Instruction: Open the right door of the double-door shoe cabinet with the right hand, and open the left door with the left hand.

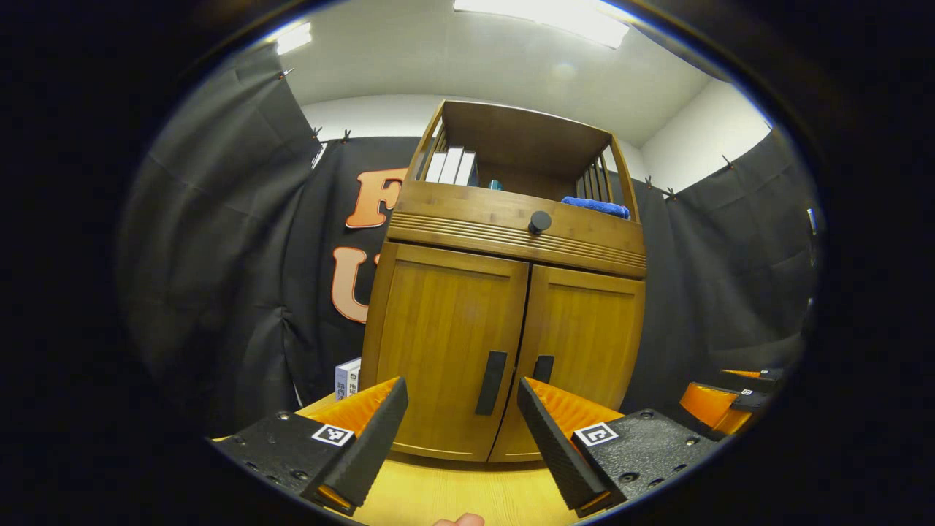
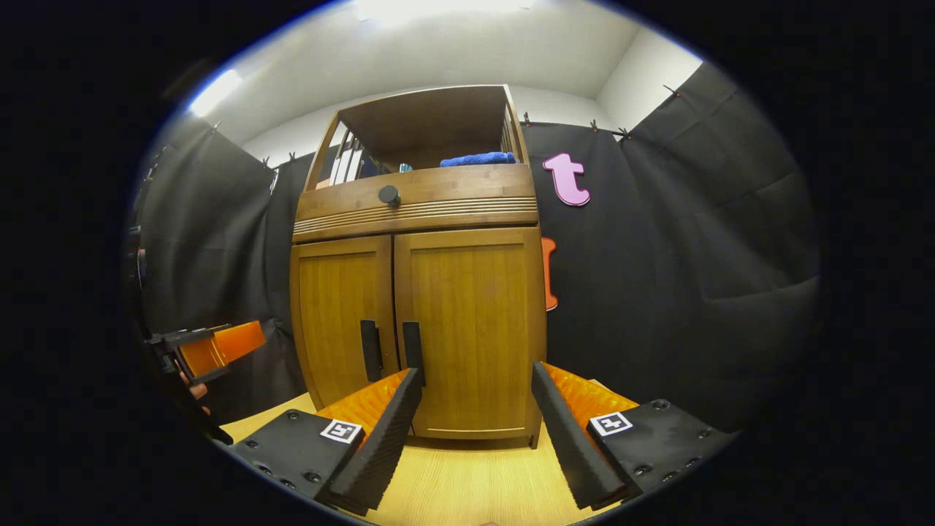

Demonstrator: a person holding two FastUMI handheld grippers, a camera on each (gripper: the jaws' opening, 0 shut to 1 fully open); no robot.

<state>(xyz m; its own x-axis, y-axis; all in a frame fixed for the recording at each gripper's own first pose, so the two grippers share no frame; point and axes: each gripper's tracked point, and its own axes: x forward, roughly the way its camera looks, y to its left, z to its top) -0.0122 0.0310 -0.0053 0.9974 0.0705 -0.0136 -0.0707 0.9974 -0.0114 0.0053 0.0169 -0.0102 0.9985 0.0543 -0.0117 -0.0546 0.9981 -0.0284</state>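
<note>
The jaws of the left gripper are spread wide at the bottom of the frame, holding nothing. The right gripper is spread wide too. The shoe cabinet stands in the middle behind them, both doors closed, its handles showing between the jaws.

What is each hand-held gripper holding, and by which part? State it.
Nothing. Left hand-held gripper and right hand-held gripper are open, short of the closed cabinet.

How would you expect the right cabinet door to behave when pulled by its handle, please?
The right door looks like a rigid wooden panel, so it should probably swing stiffly on hinges rather than flex. Its slim vertical handle may offer limited grip. The cabinet looks tall and might shift.
</note>
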